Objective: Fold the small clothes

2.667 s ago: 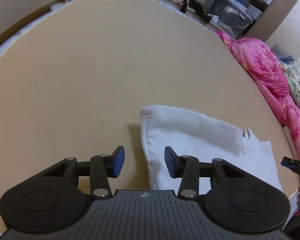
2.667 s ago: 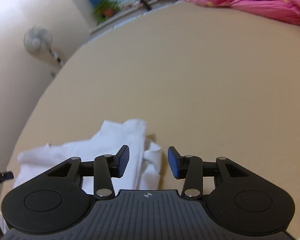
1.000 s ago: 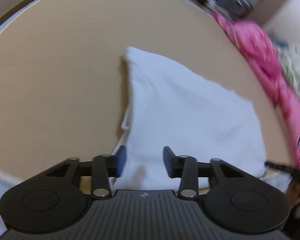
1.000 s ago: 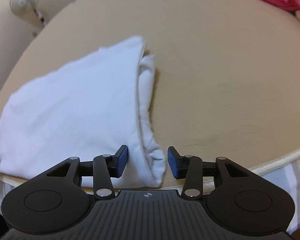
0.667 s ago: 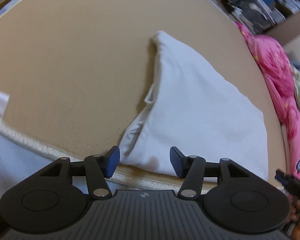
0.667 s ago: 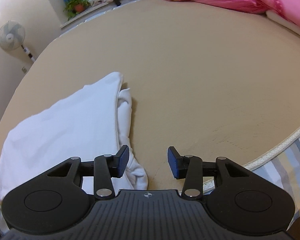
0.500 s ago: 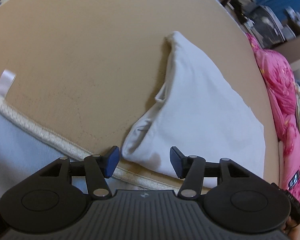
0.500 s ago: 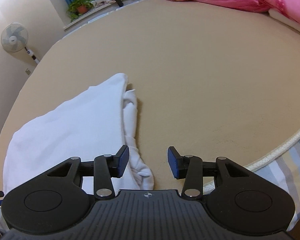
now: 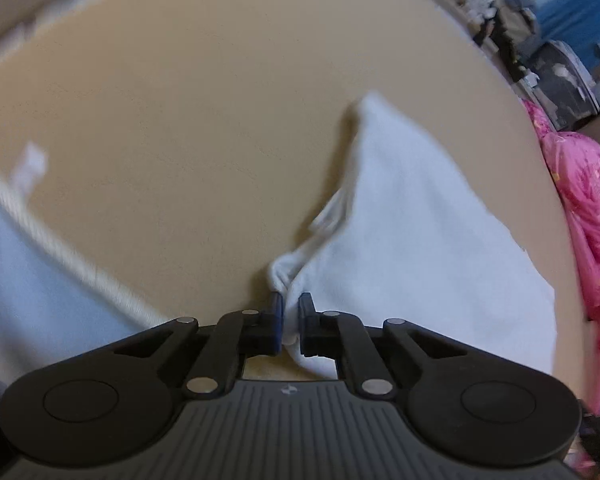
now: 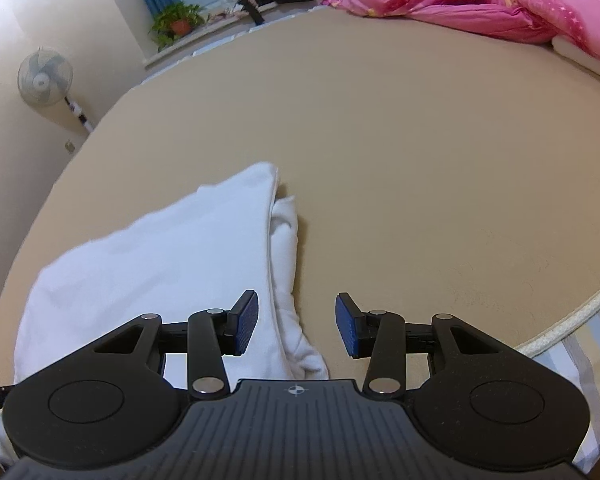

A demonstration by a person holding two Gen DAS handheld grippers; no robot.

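Observation:
A white folded garment [image 9: 416, 240] lies on the tan mattress [image 9: 180, 120] near its front edge. My left gripper [image 9: 290, 312] is shut on the garment's near left corner, with a pinch of white cloth between the blue pads. In the right wrist view the same white garment [image 10: 160, 260] lies left of centre, its bunched right edge running toward me. My right gripper [image 10: 296, 320] is open and empty, its jaws straddling the garment's near right corner just above the cloth.
A pink quilt [image 10: 500, 4] lies at the far right of the mattress and also shows in the left wrist view [image 9: 592, 208]. A standing fan [image 10: 46, 78] and a potted plant [image 10: 176, 20] stand beyond the bed. The corded mattress edge [image 10: 560, 312] runs close on the right.
My left gripper has closed on the garment's near left corner; it was open half a second ago. The right gripper stays open and has shifted little.

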